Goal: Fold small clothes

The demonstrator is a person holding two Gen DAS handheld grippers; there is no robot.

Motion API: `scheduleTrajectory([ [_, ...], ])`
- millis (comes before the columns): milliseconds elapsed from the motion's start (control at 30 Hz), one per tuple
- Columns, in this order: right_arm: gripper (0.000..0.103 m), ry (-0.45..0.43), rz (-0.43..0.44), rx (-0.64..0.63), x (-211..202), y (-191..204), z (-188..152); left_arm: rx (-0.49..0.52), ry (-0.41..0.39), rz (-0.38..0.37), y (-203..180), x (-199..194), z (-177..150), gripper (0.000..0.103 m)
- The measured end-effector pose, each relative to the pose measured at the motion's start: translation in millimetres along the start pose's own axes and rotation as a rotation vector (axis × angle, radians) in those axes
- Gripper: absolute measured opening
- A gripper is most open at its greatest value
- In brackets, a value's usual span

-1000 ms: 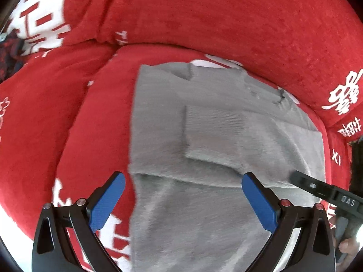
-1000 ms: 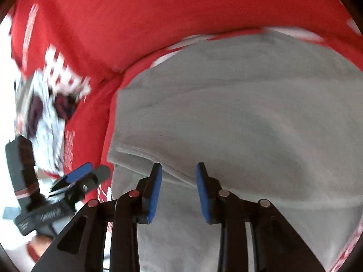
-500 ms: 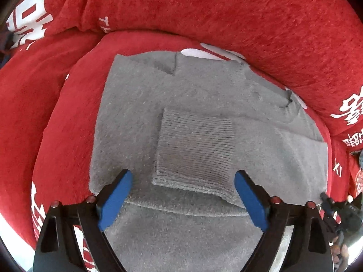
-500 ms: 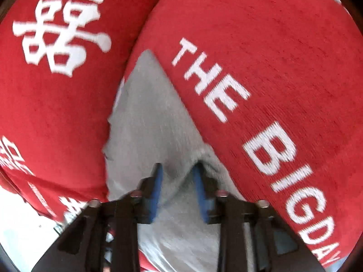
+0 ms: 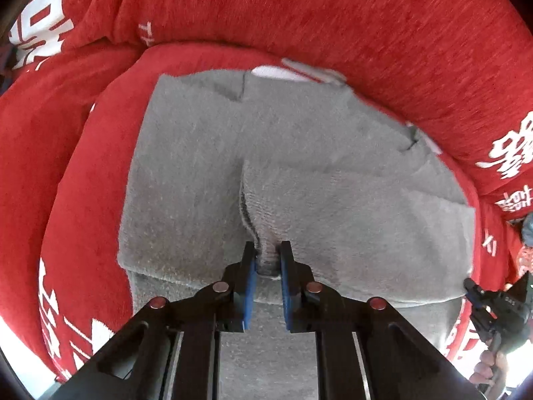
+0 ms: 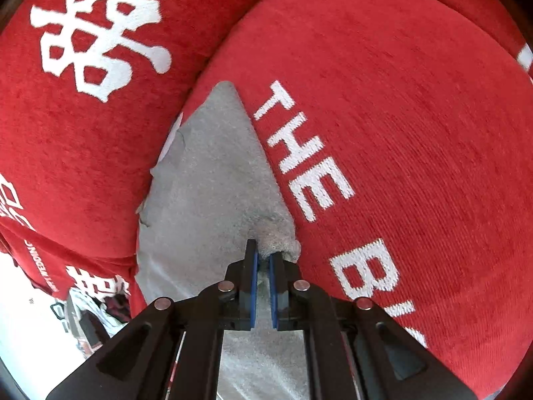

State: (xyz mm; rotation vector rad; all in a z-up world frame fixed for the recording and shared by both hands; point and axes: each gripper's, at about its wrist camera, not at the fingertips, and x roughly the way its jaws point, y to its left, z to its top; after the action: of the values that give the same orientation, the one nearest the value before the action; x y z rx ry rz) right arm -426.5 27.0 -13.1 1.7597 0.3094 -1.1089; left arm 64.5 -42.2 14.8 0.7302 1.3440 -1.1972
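a: grey sweater [image 5: 206,173], laid flat on red cushion [image 5: 333,16], sleeves already tucked in across the body. seen from left wrist: left gripper [image 5: 267,268] just closed narrow, blue pads pinching a bunched ridge of knit near the folded sleeve edge. right gripper [image 5: 479,300] glimpsed at far right edge, held by a hand.

b: noted. and from right wrist?

a: right gripper [image 6: 263,261] shut tight on a fluffy corner of grey sweater [image 6: 213,173], right against lettered cushion [image 6: 399,133]. patterned clutter low left, too blurred to name.

b: progress?

a: judged roughly midway. sleeve folds done; body fold not yet made. probably next: lift both pinched spots and carry over. risk: only top layer caught, or soft knit slipping and skewing.
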Motion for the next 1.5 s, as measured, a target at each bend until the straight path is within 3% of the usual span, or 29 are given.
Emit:
scheduleTrajectory([
  [133,0.006,0.002,0.001,-0.049,-8.5,6.2,0.0,0.045,-0.026,0.006,-0.7,-10.6,-6.3,0.015],
  [200,0.006,0.016,-0.03,-0.062,-0.6,5.9,-0.9,0.033,0.011,0.047,8.8,2.0,-12.6,0.015],
  [300,0.007,0.015,-0.053,-0.081,4.1,6.2,-2.5,-0.009,0.004,0.017,21.5,2.4,-15.0,0.015],
  [600,0.011,0.039,-0.154,-0.178,2.0,32.2,-12.7,0.075,0.039,0.16,12.8,-5.1,-19.1,0.015],
  [933,0.011,0.091,-0.239,-0.283,-5.8,61.2,-45.0,0.147,0.085,0.197,0.6,-13.0,-36.3,0.015],
  [1000,0.015,0.108,-0.24,-0.307,-2.3,70.3,-53.7,0.16,0.097,0.205,-2.1,-13.4,-38.7,0.015],
  [1100,0.033,0.13,-0.246,-0.347,4.6,82.0,-64.9,0.169,0.106,0.205,-4.6,-14.9,-44.1,0.016],
  [1133,0.035,0.138,-0.246,-0.361,7.5,86.0,-69.1,0.172,0.107,0.206,-5.2,-15.4,-45.9,0.019],
  [1167,0.035,0.149,-0.248,-0.377,11.3,89.8,-73.3,0.173,0.111,0.207,-5.5,-15.7,-47.7,0.051],
  [1233,0.035,0.17,-0.25,-0.399,18.3,96.2,-81.5,0.16,0.095,0.226,-5.0,-20.6,-51.1,0.103],
  [1300,0.036,0.187,-0.246,-0.411,23.0,100.9,-88.6,0.174,0.058,0.221,-7.7,-27.9,-53.8,0.103],
  [1500,0.039,0.223,-0.243,-0.429,34.6,108.4,-106.2,0.191,0.098,0.235,-7.4,-23.8,-60.5,0.103],
])
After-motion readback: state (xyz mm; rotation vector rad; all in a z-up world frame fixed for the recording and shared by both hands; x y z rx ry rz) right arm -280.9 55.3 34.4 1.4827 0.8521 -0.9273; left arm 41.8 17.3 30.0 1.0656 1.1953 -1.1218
